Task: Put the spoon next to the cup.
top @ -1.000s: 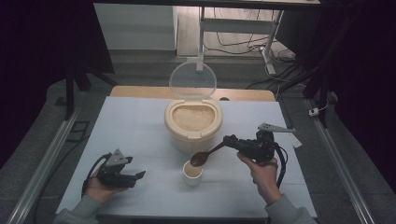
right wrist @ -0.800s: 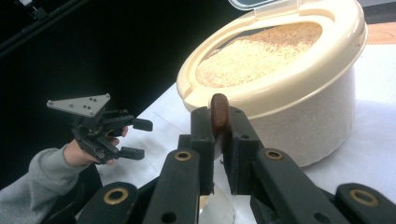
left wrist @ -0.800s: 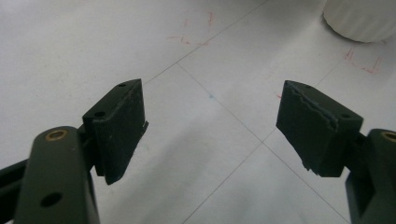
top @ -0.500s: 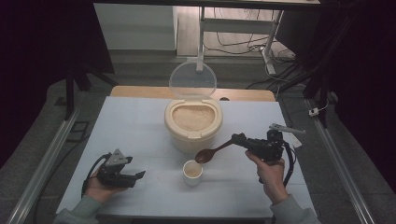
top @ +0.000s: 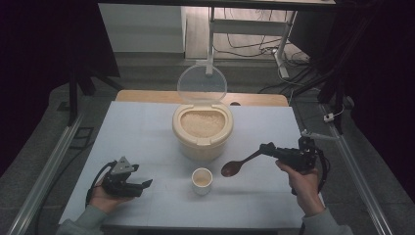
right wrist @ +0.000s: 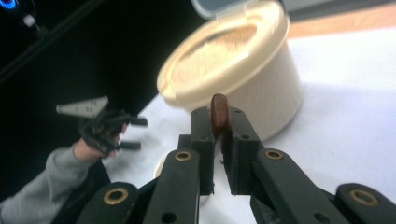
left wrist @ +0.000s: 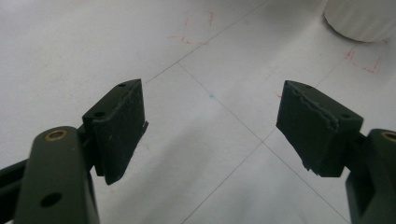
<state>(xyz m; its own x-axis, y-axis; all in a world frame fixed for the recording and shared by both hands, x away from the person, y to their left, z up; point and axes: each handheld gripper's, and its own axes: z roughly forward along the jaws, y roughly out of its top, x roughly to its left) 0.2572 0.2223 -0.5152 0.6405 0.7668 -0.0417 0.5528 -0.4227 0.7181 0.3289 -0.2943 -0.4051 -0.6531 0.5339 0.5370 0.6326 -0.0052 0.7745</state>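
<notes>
Rice fills the cream tub [top: 202,131] at the middle of my counter [top: 137,137], its clear round lid [top: 201,84] tipped up behind it. My right tool [top: 268,148] is clamped on the handle of a brown wooden spoon [top: 234,167], which I hold above the counter to the right of the tub, the bowl of the spoon hanging just right of a small white cup [top: 201,180] that stands in front of the tub. From the right tool's own camera I see only the rounded end of the spoon's handle poking up between the jaws; the rest of the spoon is hidden behind them, the tub's lid is cut off at the top edge, and the whole picture is soft. What sits in the cup is too small for me to tell. My left tool [top: 145,184] rests low at the near left of the counter, well apart from the cup, its jaws spread wide with nothing between them. Its own camera looks down on bare white counter with thin lines and faint red marks, and the white ribbed thing [left wrist: 359,18] clipped by the top right corner I cannot name for sure.
</notes>
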